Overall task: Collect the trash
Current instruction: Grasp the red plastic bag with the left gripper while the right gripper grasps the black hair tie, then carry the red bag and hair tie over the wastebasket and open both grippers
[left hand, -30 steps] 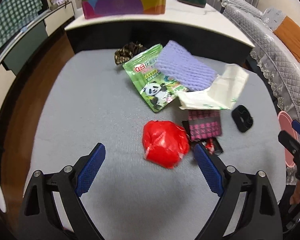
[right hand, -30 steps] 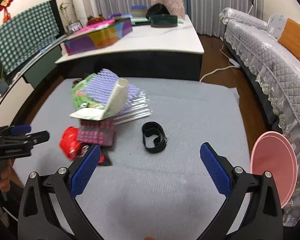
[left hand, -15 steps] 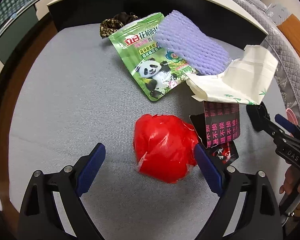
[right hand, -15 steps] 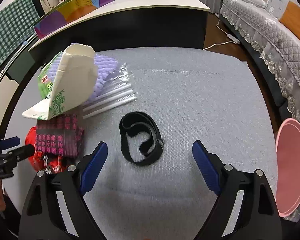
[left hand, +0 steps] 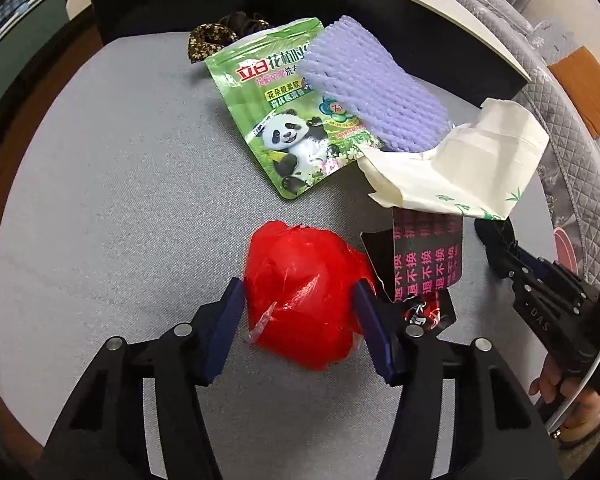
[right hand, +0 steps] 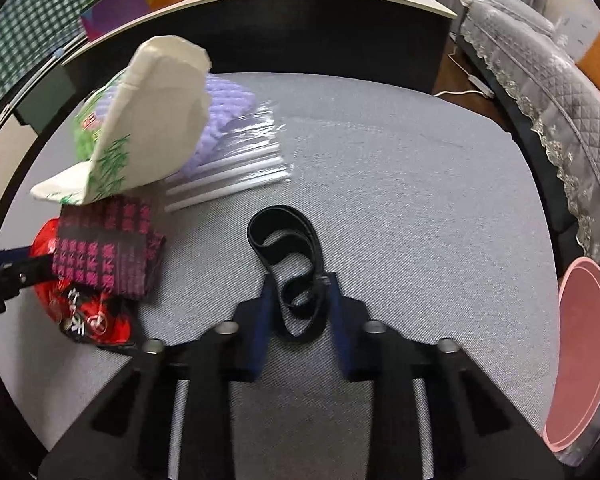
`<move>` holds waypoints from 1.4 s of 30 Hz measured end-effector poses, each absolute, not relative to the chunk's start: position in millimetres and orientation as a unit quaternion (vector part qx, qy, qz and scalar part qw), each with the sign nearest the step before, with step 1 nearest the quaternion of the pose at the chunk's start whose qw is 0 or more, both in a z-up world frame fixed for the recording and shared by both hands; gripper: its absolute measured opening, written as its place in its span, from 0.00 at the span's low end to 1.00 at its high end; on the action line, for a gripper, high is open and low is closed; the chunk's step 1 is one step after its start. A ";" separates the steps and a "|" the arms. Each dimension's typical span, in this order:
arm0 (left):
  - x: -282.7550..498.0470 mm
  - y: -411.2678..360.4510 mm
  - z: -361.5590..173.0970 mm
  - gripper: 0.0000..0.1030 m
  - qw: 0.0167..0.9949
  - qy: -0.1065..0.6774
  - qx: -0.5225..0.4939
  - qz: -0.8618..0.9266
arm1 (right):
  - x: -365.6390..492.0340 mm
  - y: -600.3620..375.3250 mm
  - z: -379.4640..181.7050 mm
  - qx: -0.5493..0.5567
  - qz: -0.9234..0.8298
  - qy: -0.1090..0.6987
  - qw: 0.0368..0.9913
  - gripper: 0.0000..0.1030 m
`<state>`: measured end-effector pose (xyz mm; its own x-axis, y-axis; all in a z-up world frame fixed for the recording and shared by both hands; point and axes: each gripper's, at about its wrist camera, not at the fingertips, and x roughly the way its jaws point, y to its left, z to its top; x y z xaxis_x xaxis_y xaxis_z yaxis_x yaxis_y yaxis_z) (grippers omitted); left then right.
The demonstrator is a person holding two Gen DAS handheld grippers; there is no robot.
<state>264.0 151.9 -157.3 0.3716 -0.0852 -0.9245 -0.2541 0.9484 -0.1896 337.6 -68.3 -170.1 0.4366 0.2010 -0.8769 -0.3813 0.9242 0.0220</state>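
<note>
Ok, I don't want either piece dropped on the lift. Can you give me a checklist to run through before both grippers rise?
1. Left gripper pads against both sides of the red bag: ok.
2. Right gripper closed around the black band: ok, though only its near loop sits between the fingers.
3. Bag free of neighbours: not ok, the black-pink wrapper touches its right side.
4. Band free of other trash: ok, bare mat around it.
5. Firmness of either grip: cannot tell.
</note>
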 end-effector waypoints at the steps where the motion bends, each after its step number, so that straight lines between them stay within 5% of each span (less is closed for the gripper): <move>1: 262.9 152.7 -156.2 0.52 0.815 0.557 -0.152 0.055 | 335.3 -67.9 -168.9 -0.092 0.173 0.500 0.844 0.19; 20: 221.4 166.2 -93.1 0.50 0.858 0.487 -0.133 0.094 | 286.8 -89.7 -98.7 -0.085 0.207 0.440 0.870 0.11; 42: 168.2 45.5 -22.5 0.50 0.884 0.461 -0.075 -0.001 | 182.9 -166.7 -21.2 -0.068 0.195 0.403 0.892 0.11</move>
<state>168.2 45.5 -22.5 0.5748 -0.0703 -0.8152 -0.0678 0.9888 -0.1331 182.9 -166.7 -21.2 0.5993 0.2934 -0.7448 -0.4032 0.9144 0.0357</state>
